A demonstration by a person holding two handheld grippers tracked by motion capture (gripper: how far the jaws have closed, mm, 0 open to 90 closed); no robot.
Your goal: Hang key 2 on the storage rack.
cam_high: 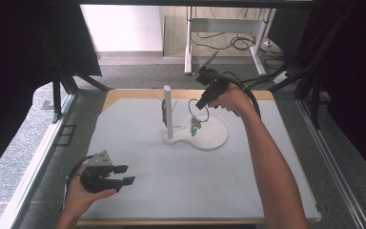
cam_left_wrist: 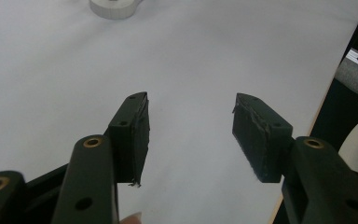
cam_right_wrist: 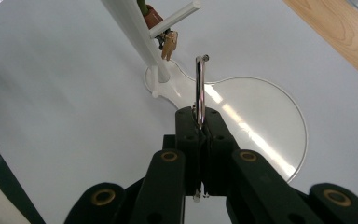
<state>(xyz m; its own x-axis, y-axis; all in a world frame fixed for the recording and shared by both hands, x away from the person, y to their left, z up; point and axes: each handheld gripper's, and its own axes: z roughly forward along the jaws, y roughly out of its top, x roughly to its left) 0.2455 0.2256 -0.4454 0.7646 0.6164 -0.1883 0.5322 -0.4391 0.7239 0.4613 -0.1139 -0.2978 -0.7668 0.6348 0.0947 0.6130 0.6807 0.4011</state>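
- Above the round end of the white stand base (cam_high: 209, 136), your right gripper (cam_high: 201, 103) was clamped on a metal key ring (cam_right_wrist: 199, 88), which stood edge-on between its closed jaws.
- Below that ring, keys and a teal tag (cam_high: 194, 129) hung just over the base, beside the white post (cam_high: 168, 112).
- On the post's peg (cam_right_wrist: 175, 19), another bunch of keys (cam_right_wrist: 168, 44) hung.
- Well apart from the stand, near the table's front edge, your left gripper (cam_high: 122, 174) stood open and empty.
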